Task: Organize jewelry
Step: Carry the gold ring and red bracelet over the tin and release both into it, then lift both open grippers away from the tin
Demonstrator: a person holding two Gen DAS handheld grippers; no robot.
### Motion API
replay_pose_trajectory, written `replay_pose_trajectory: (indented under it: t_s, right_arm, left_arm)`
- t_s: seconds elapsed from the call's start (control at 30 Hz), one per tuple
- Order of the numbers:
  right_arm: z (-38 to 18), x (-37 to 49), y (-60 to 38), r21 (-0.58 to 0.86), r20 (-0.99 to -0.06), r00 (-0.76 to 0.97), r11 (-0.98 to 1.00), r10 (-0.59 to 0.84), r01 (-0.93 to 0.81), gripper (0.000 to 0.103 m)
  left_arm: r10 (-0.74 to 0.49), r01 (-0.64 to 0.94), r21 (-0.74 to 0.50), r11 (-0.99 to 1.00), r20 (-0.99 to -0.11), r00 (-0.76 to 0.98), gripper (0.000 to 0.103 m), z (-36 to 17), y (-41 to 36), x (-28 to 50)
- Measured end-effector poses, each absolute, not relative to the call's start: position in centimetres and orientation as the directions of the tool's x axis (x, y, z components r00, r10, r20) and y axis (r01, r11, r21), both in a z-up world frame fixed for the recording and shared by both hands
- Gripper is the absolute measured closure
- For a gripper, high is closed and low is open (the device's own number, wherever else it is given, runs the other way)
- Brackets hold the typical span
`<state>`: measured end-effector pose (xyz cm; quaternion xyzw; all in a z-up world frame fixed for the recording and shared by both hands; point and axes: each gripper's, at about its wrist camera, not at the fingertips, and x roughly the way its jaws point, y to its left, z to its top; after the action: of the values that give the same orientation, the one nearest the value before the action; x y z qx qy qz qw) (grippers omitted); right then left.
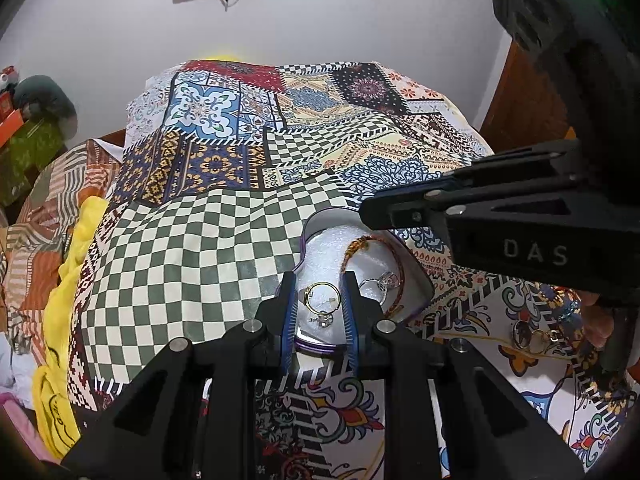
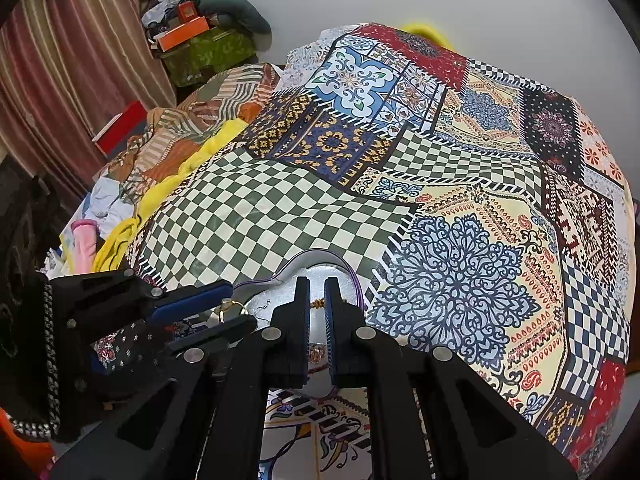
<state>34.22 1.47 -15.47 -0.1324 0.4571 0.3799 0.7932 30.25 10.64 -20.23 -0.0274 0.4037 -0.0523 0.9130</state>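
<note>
A heart-shaped jewelry box with a purple rim (image 1: 316,347) and white lining lies on the patterned cloth. My left gripper (image 1: 319,285) is open above it, with a gold ring (image 1: 322,298) between its fingers, resting in the box. A red-gold braided bracelet (image 1: 362,246) and a silver stone ring (image 1: 383,281) also lie in the box. More gold rings (image 1: 534,336) lie on the cloth to the right. My right gripper (image 2: 316,285) hovers over the box rim (image 2: 356,280), jaws a narrow gap apart and empty, above the bracelet (image 2: 318,303).
The patchwork cloth (image 1: 224,248) covers the whole work surface. Yellow fabric (image 1: 60,320) and piled clothes lie along the left edge. Boxes and a green bag (image 2: 208,52) stand at the back left by a curtain.
</note>
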Motion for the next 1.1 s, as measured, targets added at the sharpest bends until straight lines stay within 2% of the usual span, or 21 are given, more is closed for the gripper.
replay_pose_trajectory:
  t_s: [0.33,0.5,0.67,0.73,0.8,1.1]
  right_arm:
    - [-14.6,33.2,-0.3,0.101,-0.809,0.343,0.688,0.477,-0.719,0.093]
    - [-14.1,32.1,-0.8,0.064,-0.794,0.386,0.696,0.470,-0.715,0.068]
    - [-13.3,31.1,-1.4,0.061,-0.779,0.404,0.699,0.480,-0.713,0.068]
    - [-12.9,30.6,-1.7,0.053,-0.773,0.415,0.701,0.480,-0.711,0.068]
    - [-12.6,30.1,-2.0,0.046,-0.766,0.427,0.704,0.480,-0.708,0.068]
    - [-10.7,27.5,-4.0,0.043,-0.737,0.461,0.715,0.495,-0.698,0.068]
  left_arm:
    - [-0.118,0.094,-0.075,0.993,-0.758,0.641,0.082,-20.9,9.4,30.8]
    - [-0.107,0.068,-0.082,0.994,-0.766,0.633,0.082,-20.7,9.6,30.9]
    - [-0.085,0.028,-0.088,0.996,-0.758,0.647,0.080,-19.6,10.3,30.1]
    - [-0.075,0.017,-0.085,0.996,-0.750,0.657,0.070,-18.9,10.5,29.6]
    - [-0.067,0.010,-0.081,0.997,-0.742,0.667,0.067,-18.3,10.6,29.0]
    - [-0.054,-0.003,-0.078,0.997,-0.714,0.698,0.067,-15.2,10.5,26.0]
